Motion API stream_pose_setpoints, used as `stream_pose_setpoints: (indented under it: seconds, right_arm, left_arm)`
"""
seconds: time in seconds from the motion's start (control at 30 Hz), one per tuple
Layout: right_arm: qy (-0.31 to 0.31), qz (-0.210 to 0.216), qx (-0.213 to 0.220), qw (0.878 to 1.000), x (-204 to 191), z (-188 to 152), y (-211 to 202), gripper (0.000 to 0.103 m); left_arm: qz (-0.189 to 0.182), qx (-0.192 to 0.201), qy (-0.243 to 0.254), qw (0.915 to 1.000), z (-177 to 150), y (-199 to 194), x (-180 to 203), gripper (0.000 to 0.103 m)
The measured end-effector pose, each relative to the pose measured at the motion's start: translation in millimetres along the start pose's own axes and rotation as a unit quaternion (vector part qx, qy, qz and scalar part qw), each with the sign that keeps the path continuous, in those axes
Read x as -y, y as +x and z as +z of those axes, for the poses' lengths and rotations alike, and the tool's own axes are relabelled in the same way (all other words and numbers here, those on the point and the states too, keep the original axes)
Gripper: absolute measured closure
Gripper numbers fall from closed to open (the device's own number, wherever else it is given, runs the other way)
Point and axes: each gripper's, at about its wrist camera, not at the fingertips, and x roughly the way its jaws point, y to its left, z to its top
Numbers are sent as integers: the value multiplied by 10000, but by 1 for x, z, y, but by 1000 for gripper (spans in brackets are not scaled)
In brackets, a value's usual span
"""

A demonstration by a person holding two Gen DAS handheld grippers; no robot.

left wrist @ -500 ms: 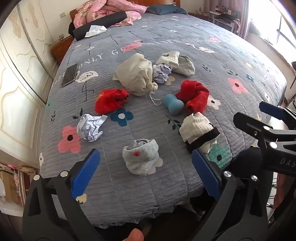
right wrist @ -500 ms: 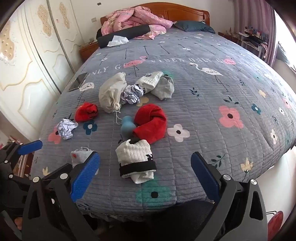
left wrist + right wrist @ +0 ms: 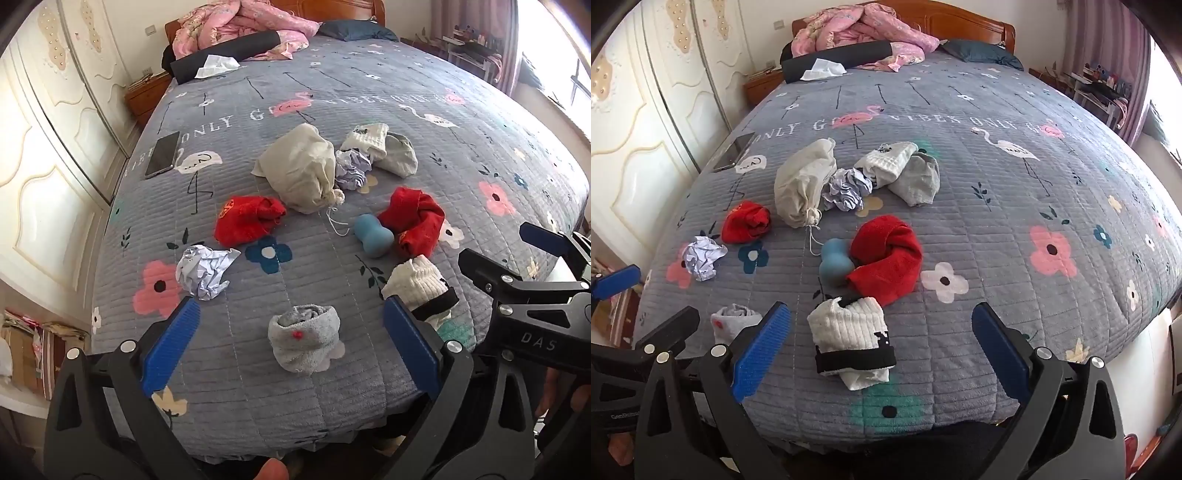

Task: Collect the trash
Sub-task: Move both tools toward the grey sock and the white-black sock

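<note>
Two crumpled paper balls lie on the grey quilt: one near the left edge, one beside the beige drawstring bag. My left gripper is open and empty, hovering at the foot of the bed above a rolled grey sock. My right gripper is open and empty over a white sock with a black band. Each gripper shows at the edge of the other's view.
Beige drawstring bag, red socks, a blue dumbbell-shaped object, white and grey socks, a phone and a tissue lie on the bed. A wardrobe stands on the left.
Both grippers have moved slightly forward over the foot of the bed. Nothing on the quilt has moved.
</note>
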Motion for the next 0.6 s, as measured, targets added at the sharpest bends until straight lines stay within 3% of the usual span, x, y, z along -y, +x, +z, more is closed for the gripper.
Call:
stream_pose_setpoints:
  seconds: [0.6]
  right_arm:
    - [-103,15,-163,9998,-6,7,17,9]
  left_arm:
    - [101,-74,45,9999,9,15,-2,6]
